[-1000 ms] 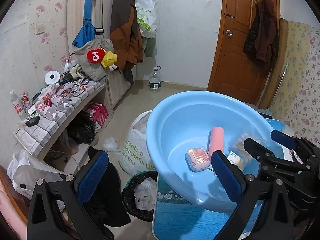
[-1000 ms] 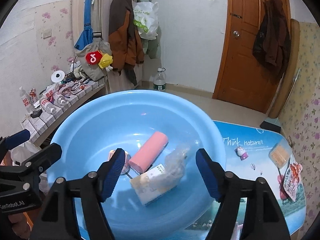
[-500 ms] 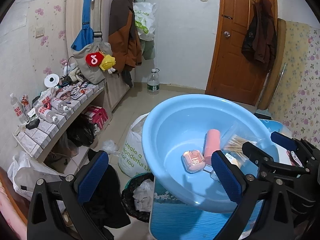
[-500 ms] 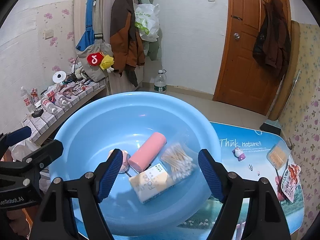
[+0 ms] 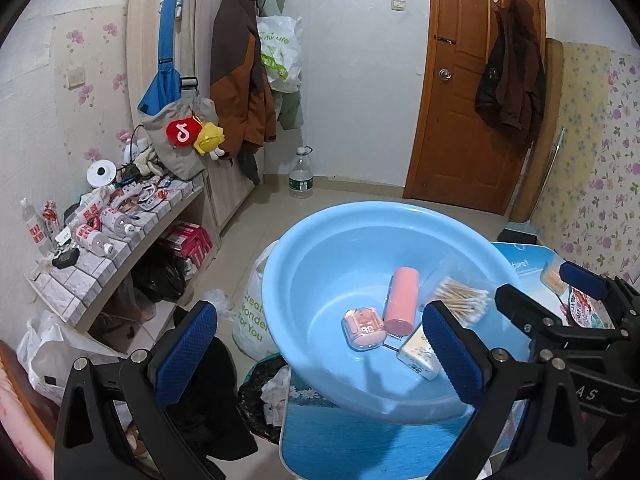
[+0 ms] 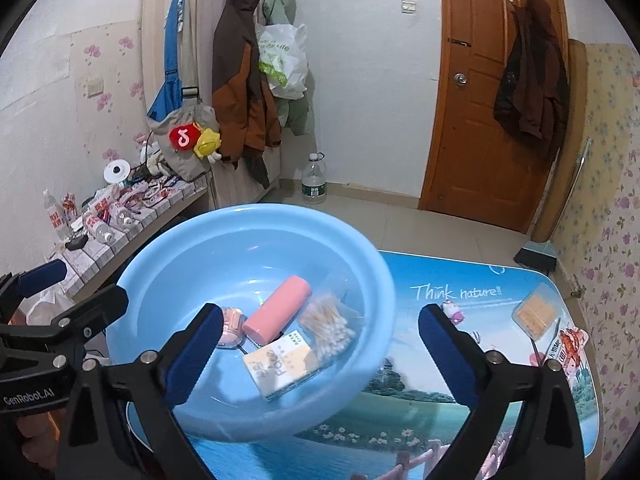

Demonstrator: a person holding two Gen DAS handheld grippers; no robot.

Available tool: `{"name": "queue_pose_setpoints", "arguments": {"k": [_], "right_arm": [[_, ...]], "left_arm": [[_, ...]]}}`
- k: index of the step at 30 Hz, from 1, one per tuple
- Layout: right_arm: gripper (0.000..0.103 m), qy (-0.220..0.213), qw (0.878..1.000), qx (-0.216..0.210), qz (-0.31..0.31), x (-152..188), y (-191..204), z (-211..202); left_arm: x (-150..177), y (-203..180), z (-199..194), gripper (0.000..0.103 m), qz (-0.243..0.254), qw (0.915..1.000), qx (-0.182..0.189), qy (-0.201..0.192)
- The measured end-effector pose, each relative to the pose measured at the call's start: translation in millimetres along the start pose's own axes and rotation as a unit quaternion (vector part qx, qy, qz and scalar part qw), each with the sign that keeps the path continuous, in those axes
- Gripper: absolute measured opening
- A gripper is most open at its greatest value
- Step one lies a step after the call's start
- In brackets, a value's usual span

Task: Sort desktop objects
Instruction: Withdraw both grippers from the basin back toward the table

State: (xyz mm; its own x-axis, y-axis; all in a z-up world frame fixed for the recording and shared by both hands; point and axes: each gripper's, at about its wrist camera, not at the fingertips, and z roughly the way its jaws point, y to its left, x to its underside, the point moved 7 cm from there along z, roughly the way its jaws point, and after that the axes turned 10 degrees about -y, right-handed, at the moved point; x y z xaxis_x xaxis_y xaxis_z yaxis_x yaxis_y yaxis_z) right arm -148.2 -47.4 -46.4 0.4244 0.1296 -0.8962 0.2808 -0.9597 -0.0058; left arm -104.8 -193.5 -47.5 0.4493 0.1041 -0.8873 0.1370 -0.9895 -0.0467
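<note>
A light blue basin (image 6: 200, 252) stands at the left end of the printed table (image 6: 460, 380); it also shows in the left wrist view (image 5: 340, 240). In it lie a pink cylinder (image 6: 277, 308), a pink earbud case (image 5: 363, 329), a bag of cotton swabs (image 6: 329, 328) and a yellow-white box (image 6: 282, 364). My right gripper (image 6: 320, 360) is open and empty, hovering over the basin's near right side. My left gripper (image 5: 320, 354) is open and empty at the basin's left side, its right finger over the rim.
On the table to the right lie a small toy figure (image 6: 452, 310), a clear box with orange contents (image 6: 536, 316) and a red snack packet (image 6: 570, 344). A bin (image 5: 268, 396) and white bag (image 5: 250, 316) stand below the table's left edge. A cluttered shelf (image 5: 100, 220) lines the left wall.
Both grippers have pulled back and risen a little from the basin. The bag of cotton swabs has settled into clear view beside the pink cylinder.
</note>
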Motion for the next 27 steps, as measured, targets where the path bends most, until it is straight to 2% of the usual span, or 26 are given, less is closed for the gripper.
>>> {"name": "queue_pose_setpoints", "arguments": {"k": [6, 11, 18, 27], "right_arm": [[0.099, -0.007, 1.0, 0.009, 0.023, 2, -19, -19], [0.101, -0.012, 0.998, 0.04, 0.036, 6, -46, -40], [0.103, -0.036, 0.997, 0.042, 0.051, -3, -67, -80], [0.103, -0.045, 0.997, 0.02, 0.053, 0, -66, -107]], "left_arm": [[-2, 2, -8, 0.103, -0.008, 0.9999, -0.011, -0.005], [3, 0, -14, 0.103, -0.015, 0.9998, -0.014, 0.001], [0, -23, -26, 0.103, -0.003, 1.0, -0.004, -0.007], [-2, -43, -40, 0.103, 0.01, 0.9998, -0.004, -0.015]]}}
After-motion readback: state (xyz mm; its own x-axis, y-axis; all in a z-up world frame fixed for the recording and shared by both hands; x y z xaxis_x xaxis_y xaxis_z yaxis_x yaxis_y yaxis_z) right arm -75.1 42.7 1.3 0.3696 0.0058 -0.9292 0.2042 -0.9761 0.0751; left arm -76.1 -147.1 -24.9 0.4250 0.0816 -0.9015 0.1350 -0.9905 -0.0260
